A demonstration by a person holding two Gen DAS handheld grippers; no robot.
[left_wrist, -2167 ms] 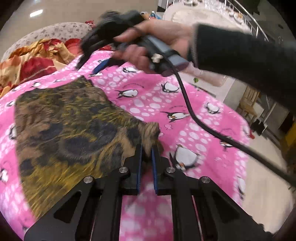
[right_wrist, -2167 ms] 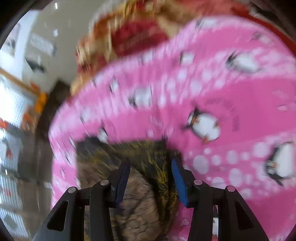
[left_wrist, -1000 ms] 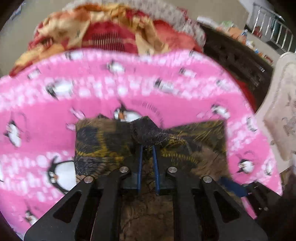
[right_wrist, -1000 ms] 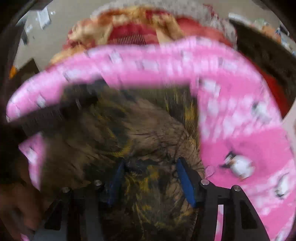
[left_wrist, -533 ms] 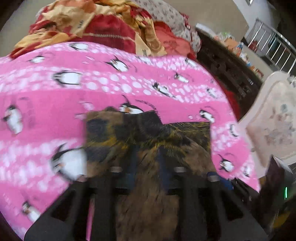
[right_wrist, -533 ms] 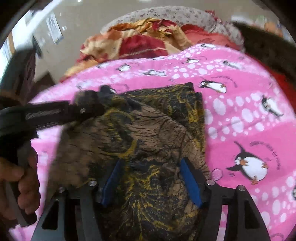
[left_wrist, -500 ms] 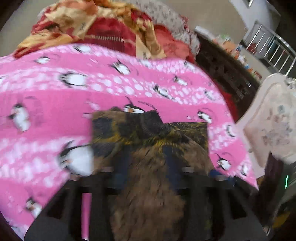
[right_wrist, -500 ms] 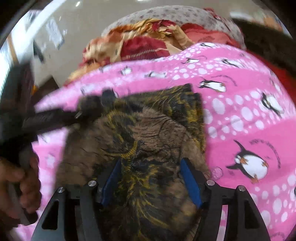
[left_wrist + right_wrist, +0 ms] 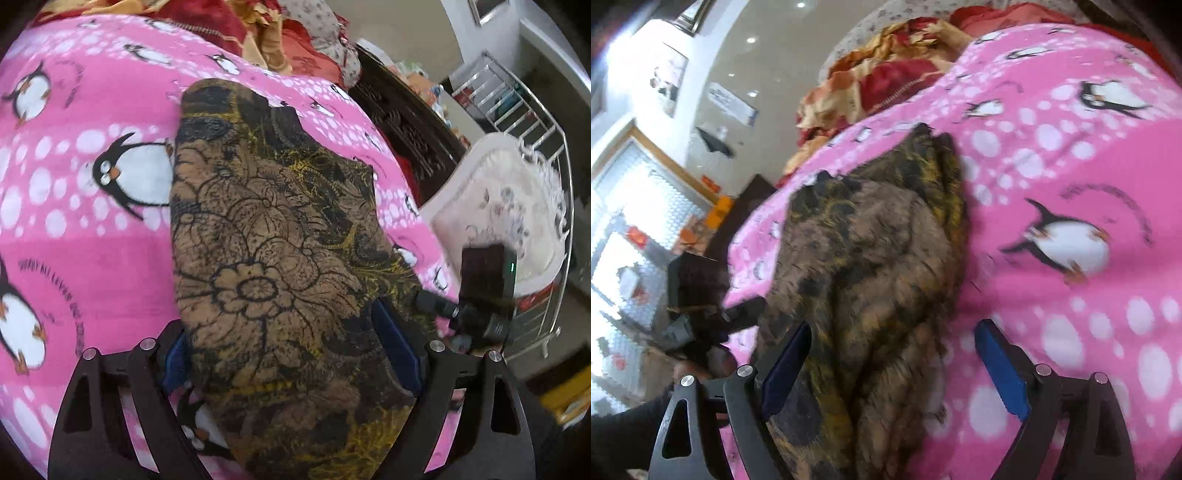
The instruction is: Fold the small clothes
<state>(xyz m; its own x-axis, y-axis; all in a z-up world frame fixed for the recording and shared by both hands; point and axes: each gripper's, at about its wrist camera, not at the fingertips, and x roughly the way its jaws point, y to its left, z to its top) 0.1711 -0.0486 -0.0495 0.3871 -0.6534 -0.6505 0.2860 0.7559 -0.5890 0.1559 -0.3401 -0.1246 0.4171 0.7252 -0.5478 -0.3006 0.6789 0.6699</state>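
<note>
Left gripper (image 9: 291,354): jaws spread and opening; blue pads apart.
Right gripper (image 9: 897,365): jaws spread and opening, gripping nothing.
Brown patterned garment (image 9: 273,236): folded, lying between and ahead of both grippers' fingers.
Pink penguin blanket (image 9: 74,236): beneath the garment.
Red-orange bedding (image 9: 886,66): far ahead, beyond the blanket.
Containers: none discernible.

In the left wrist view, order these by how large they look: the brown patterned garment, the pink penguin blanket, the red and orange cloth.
1. pink penguin blanket
2. brown patterned garment, enlarged by nearness to the camera
3. red and orange cloth, farther away and partly cut off
</note>
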